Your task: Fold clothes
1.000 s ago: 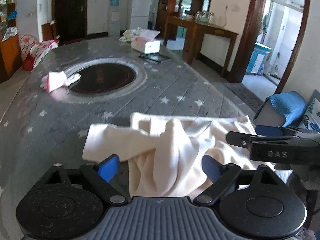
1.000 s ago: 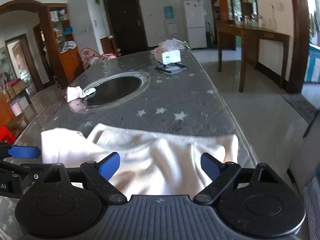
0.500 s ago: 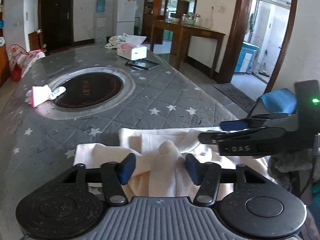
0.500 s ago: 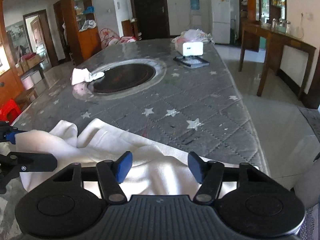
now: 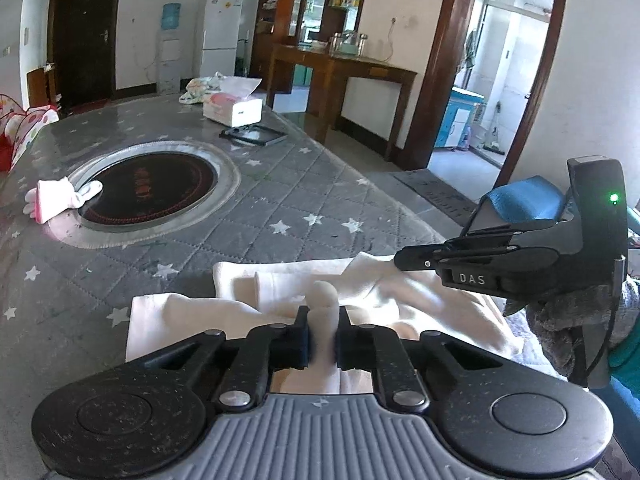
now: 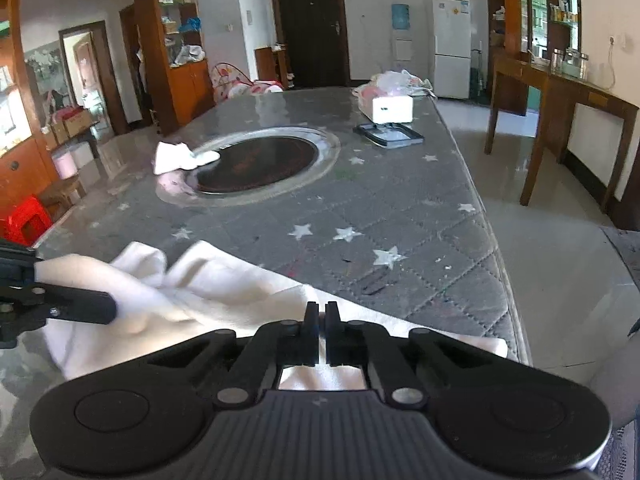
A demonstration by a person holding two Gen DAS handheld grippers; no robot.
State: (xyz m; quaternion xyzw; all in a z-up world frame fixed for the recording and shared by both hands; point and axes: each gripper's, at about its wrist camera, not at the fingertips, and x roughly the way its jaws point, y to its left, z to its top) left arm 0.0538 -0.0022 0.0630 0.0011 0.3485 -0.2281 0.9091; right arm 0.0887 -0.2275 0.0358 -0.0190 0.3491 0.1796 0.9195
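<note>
While both grippers lie low, fingers pinch cream garment

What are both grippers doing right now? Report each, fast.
Left gripper: closed, a bunched fold of the cream garment pinched between its jaws.
Right gripper: closed on the garment's near edge, jaws almost touching.

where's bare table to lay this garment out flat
Free: the starred cloth between the cream garment and the round inset, out to the right edge. Crowded: far end with tissue box and tablet; a small white cloth sits left of the inset.
</note>
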